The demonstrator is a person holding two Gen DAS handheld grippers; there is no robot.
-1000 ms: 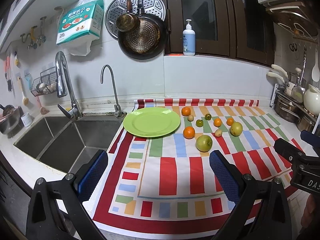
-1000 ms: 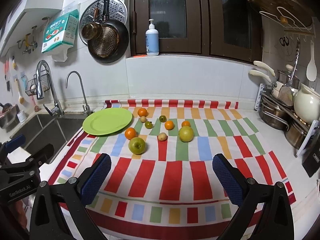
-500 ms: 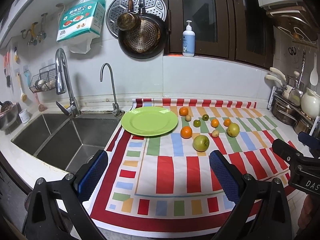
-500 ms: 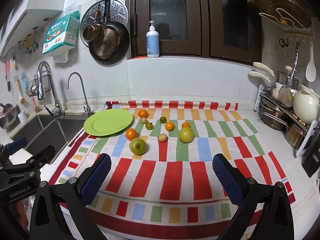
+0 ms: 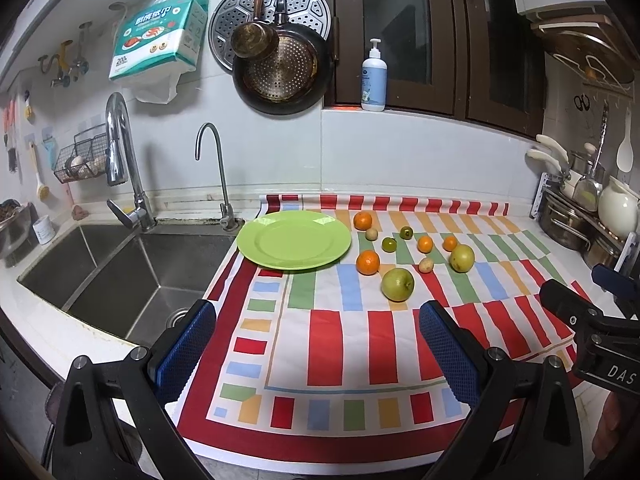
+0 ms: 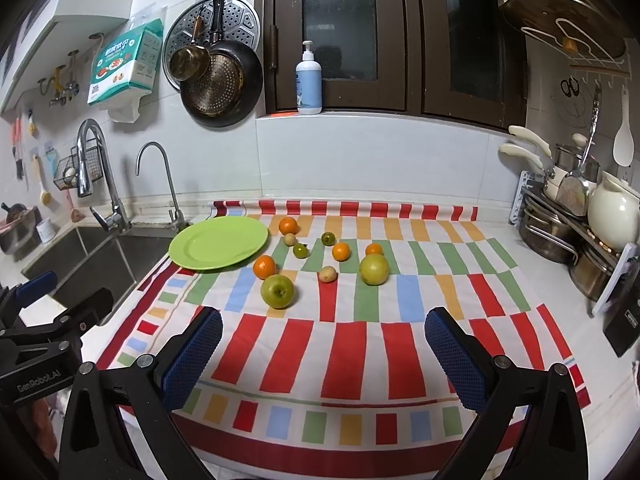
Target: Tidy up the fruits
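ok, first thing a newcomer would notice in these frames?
The striped cloth covering the counter, loud in red, green and blue. On it, an empty green plate sits at its left edge beside the sink, with the fruits scattered just right of it. Both grippers hang open, holding nothing.

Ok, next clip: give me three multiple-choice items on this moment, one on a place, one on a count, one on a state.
1. Where is the green plate relative to the fruit?
A. sink side
B. pot-rack side
C. under the fruit

2. How many orange fruits lie on the striped cloth?
A. two
B. four
C. six

3. What state are the left claw and right claw in?
A. both open, holding nothing
B. both shut on fruit
C. one holds the plate

Answers: 1 A, the plate lies between sink and fruit; 2 B, four orange ones show; 3 A, fingers stand wide apart.
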